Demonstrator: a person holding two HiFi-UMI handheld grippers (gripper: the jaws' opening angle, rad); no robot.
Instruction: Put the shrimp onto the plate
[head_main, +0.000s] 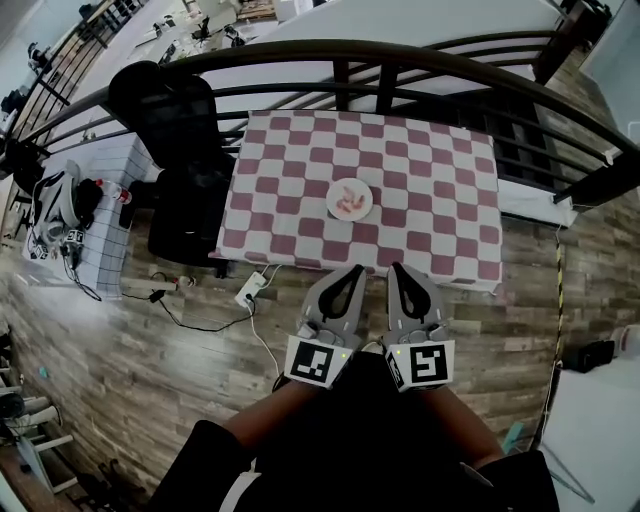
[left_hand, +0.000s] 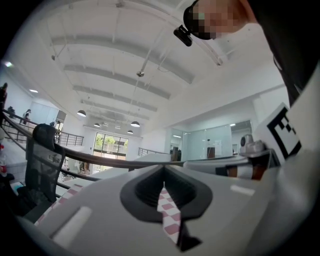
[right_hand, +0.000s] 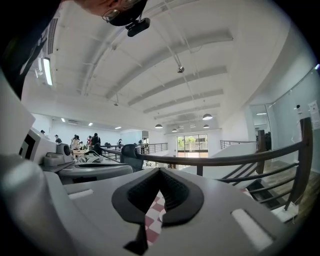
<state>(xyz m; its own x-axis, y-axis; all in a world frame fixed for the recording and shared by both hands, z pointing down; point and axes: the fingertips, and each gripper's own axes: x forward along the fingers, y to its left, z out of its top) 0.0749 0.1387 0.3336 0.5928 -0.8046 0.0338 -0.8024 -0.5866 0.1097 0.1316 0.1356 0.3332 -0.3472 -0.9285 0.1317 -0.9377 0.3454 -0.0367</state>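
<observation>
Pink shrimp (head_main: 349, 204) lie on the small round white plate (head_main: 351, 186), which sits on the red-and-white checkered table (head_main: 430, 170). The task looks finished. The left gripper (head_main: 357, 269) and right gripper (head_main: 396, 267) hover well short of the plate, jaws pressed together and empty.

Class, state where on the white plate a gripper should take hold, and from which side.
Probably the near rim of the plate, approached from that same side: it lies flat, so only the thin rim fits between jaws, and the shrimp cover its middle.
</observation>
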